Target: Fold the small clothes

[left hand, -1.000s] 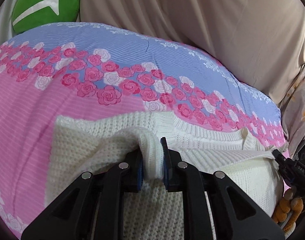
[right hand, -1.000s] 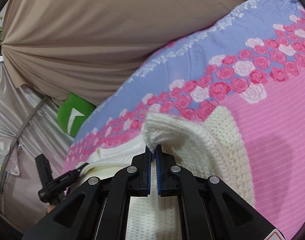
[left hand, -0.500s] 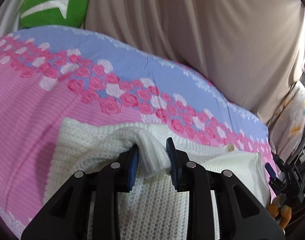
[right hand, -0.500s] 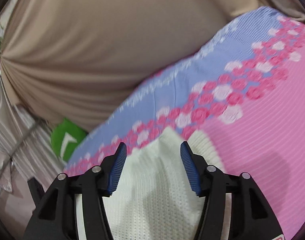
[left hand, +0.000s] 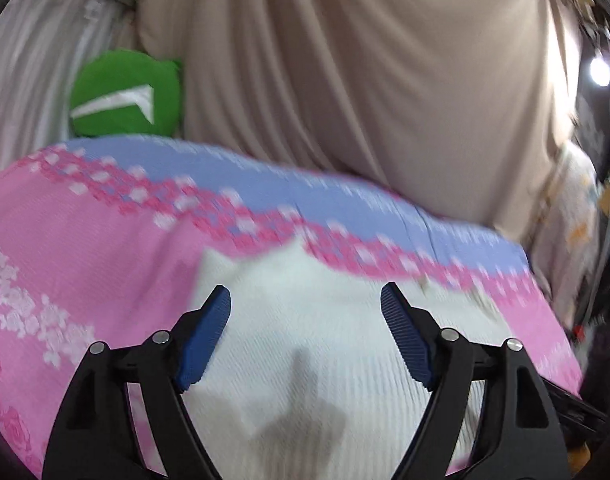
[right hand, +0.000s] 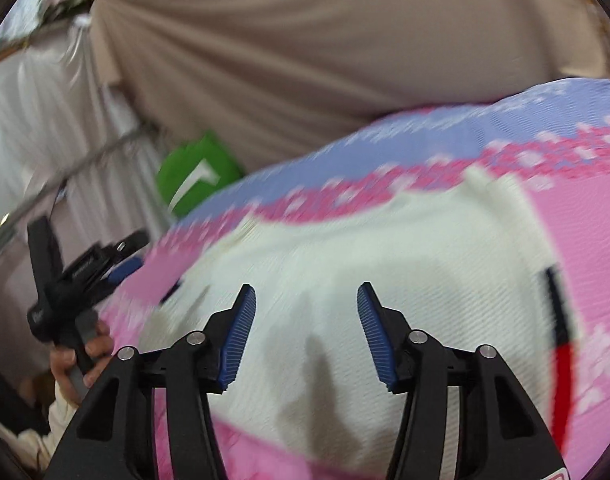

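White sweater (left hand: 305,320) is ribbed knit cloth; the bedsheet (left hand: 85,240) printed matt cotton; the hand-held gripper pads (right hand: 237,332) ridged blue rubber

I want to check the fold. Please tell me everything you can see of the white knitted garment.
The white knitted garment looks soft, ribbed, cream-white. It lies spread on the pink flowered bedsheet, blurred by motion. Neither gripper holds it: the left gripper and right gripper hang open above it, casting shadows. Fold lines cannot be told.
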The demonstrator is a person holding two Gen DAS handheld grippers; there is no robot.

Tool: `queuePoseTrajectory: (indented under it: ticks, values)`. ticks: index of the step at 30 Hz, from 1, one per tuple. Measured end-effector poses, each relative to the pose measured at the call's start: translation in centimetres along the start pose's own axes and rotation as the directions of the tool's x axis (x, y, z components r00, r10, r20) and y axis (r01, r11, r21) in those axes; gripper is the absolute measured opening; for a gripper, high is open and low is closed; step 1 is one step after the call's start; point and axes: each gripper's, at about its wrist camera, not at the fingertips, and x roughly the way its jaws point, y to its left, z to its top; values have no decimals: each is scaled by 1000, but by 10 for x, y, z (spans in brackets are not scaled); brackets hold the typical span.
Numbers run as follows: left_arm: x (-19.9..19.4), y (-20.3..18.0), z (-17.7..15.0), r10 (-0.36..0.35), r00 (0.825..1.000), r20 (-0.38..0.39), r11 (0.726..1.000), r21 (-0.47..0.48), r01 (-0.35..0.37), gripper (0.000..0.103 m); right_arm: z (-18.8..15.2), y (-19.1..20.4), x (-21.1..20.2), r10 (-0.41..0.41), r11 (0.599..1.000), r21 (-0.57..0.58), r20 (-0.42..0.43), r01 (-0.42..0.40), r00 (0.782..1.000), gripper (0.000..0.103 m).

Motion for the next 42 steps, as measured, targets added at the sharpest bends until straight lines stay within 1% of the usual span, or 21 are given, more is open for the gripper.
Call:
queuePoseTrajectory:
  ticks: [1, 3, 5, 6, 8, 10, 11, 12, 13, 16, 19, 22, 31, 34, 35, 36, 37, 38, 39, 41, 42]
  values:
    - [6, -7, -9, -1, 998, -55, 1000, 22, 3, 72, -5, 8, 10, 25, 1000, -10, -37, -25, 999, 43]
    - [21, -15, -30, 16, 987, -163, 999, 47, -8, 62, -15, 22, 30, 45, 998, -44, -103, -50, 994, 39]
    - [35, -13, -46, 57, 969, -239, 997, 56, -44, 49, -25, 32, 45, 19, 995, -95, -165, -35, 986, 30]
    - [38, -9, -53, 77, 962, -261, 996, 57, -64, 47, -30, 35, 50, -17, 993, -121, -190, -6, 982, 28]
    - [35, 1, -59, 87, 959, -268, 996, 48, -77, 46, -33, 30, 48, -51, 992, -126, -214, 25, 976, 23]
    - [28, 11, -60, 111, 957, -268, 994, 47, -102, 45, -35, 15, 38, -111, 990, -113, -219, 88, 969, 22]
    - [24, 16, -60, 124, 955, -269, 992, 48, -116, 38, -36, 5, 32, -146, 987, -101, -220, 126, 965, 21]
    - [22, 23, -61, 132, 951, -280, 991, 44, -125, 36, -36, -9, 23, -166, 985, -71, -219, 154, 961, 19]
    - [21, 27, -62, 136, 948, -286, 991, 38, -131, 35, -38, -22, 13, -174, 985, -38, -217, 170, 961, 10]
    - [15, 36, -67, 135, 942, -306, 991, 24, -134, 33, -42, -62, -21, -244, 965, 50, -188, 258, 951, 0]
    - [12, 33, -70, 162, 938, -305, 987, 45, -156, 33, -48, -93, -53, -296, 941, 124, -159, 316, 942, 0]
    - [11, 30, -72, 179, 936, -304, 984, 58, -170, 33, -50, -111, -71, -331, 922, 163, -140, 351, 933, 0]
    - [10, 30, -72, 181, 934, -309, 983, 57, -172, 33, -48, -115, -75, -339, 917, 172, -135, 359, 931, 0]
    - [2, 37, -69, 174, 933, -315, 984, 29, -174, 33, -44, -119, -87, -376, 901, 186, -115, 392, 919, 0]
    - [-3, 40, -67, 170, 935, -312, 985, 15, -174, 33, -40, -121, -92, -393, 894, 191, -103, 406, 914, 4]
    - [-9, 43, -61, 176, 938, -298, 983, 8, -182, 33, -34, -122, -99, -435, 875, 195, -86, 444, 896, 12]
    - [-14, 46, -53, 189, 941, -280, 981, 9, -194, 33, -29, -125, -105, -464, 862, 195, -72, 469, 883, 24]
    - [-15, 47, -45, 197, 943, -269, 979, 12, -202, 35, -21, -126, -109, -485, 853, 195, -52, 485, 873, 28]
    - [-16, 48, -33, 213, 946, -243, 977, 22, -214, 38, -10, -126, -112, -489, 853, 194, -27, 484, 872, 28]
    - [-14, 44, -5, 248, 952, -176, 969, 51, -243, 56, 12, -126, -111, -475, 865, 194, 18, 463, 880, 31]
    - [-10, 40, 7, 242, 958, -154, 970, 62, -235, 59, 25, -125, -107, -458, 877, 188, 44, 443, 888, 33]
